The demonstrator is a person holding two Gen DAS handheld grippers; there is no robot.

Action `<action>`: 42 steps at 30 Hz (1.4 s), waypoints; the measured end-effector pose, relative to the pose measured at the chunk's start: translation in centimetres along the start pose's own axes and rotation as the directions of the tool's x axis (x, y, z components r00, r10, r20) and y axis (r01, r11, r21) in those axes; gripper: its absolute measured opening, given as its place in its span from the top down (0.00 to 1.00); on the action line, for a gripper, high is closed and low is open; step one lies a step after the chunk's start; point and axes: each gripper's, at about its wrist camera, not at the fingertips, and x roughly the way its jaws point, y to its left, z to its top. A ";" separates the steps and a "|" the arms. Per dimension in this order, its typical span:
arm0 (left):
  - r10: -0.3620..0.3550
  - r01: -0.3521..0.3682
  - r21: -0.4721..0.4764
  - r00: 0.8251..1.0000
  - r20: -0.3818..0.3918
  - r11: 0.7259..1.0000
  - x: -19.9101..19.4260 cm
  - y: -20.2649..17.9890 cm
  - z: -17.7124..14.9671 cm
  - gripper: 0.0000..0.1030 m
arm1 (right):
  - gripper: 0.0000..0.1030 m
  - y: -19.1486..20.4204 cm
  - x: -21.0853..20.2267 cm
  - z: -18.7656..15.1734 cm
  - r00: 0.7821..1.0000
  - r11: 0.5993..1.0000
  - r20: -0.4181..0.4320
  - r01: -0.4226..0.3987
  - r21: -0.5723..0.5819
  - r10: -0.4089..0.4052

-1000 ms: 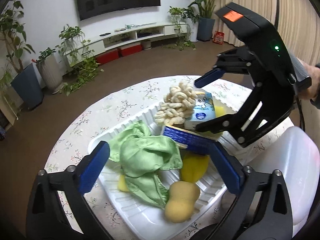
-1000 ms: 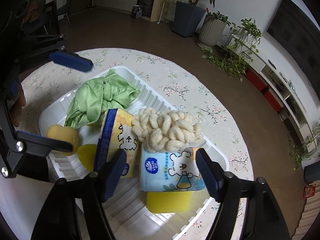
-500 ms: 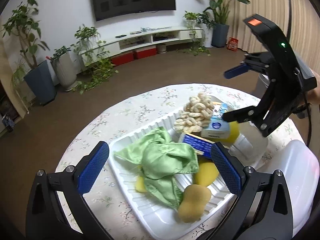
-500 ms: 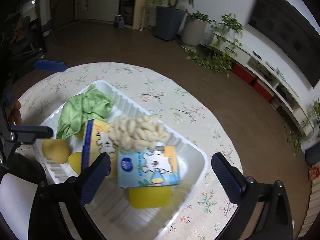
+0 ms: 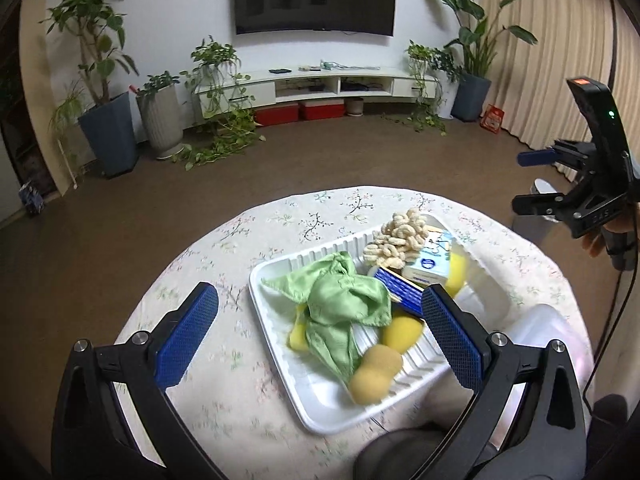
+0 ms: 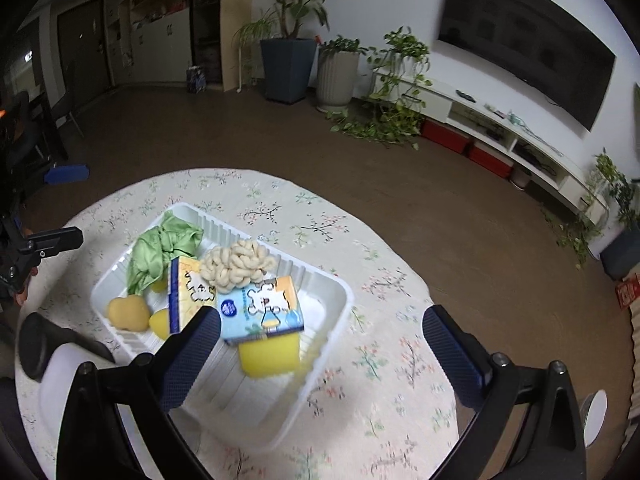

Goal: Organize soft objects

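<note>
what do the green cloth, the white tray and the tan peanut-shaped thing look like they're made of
Green cloth: thin, smooth fabric with a slight sheen, crumpled into soft folds.
White tray: likely moulded plastic or foam, matte, with ribbed walls.
Tan peanut-shaped piece: probably sponge, with a dull porous look.

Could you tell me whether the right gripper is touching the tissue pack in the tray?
Apart: the right wrist view shows the right gripper open, above the tissue pack.

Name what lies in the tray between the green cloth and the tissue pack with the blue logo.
In the right wrist view, between the green cloth and the tissue pack lie an upright blue-edged tissue pack and a cream knotted rope bundle, all in the white tray.
</note>
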 end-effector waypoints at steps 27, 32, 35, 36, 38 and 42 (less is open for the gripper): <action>0.240 -0.217 -0.235 0.968 0.074 0.948 -15.1 -11.0 -15.0 0.00 | 0.00 10.9 -15.2 -18.2 0.968 0.944 0.229 0.025 0.328 -0.106; 0.295 -0.272 -0.234 0.953 0.068 0.933 -15.9 -12.4 -16.0 0.00 | 0.00 14.2 -15.9 -21.4 0.952 0.930 0.252 0.071 0.360 -0.171; 0.343 -0.319 -0.230 0.937 0.072 0.919 -16.5 -13.1 -16.1 0.00 | 0.00 15.1 -15.5 -22.8 0.954 0.920 0.235 0.084 0.383 -0.185; 0.343 -0.318 -0.225 0.936 0.083 0.921 -16.7 -13.3 -16.1 0.00 | 0.00 15.2 -15.3 -23.2 0.958 0.913 0.220 0.087 0.398 -0.187; 0.330 -0.306 -0.218 0.940 0.085 0.927 -16.8 -13.7 -16.2 0.00 | 0.00 15.6 -15.2 -23.8 0.960 0.906 0.216 0.076 0.417 -0.180; 0.307 -0.286 -0.227 0.949 0.065 0.931 -16.5 -14.4 -16.6 0.00 | 0.00 16.8 -15.6 -24.4 0.956 0.908 0.216 0.096 0.408 -0.198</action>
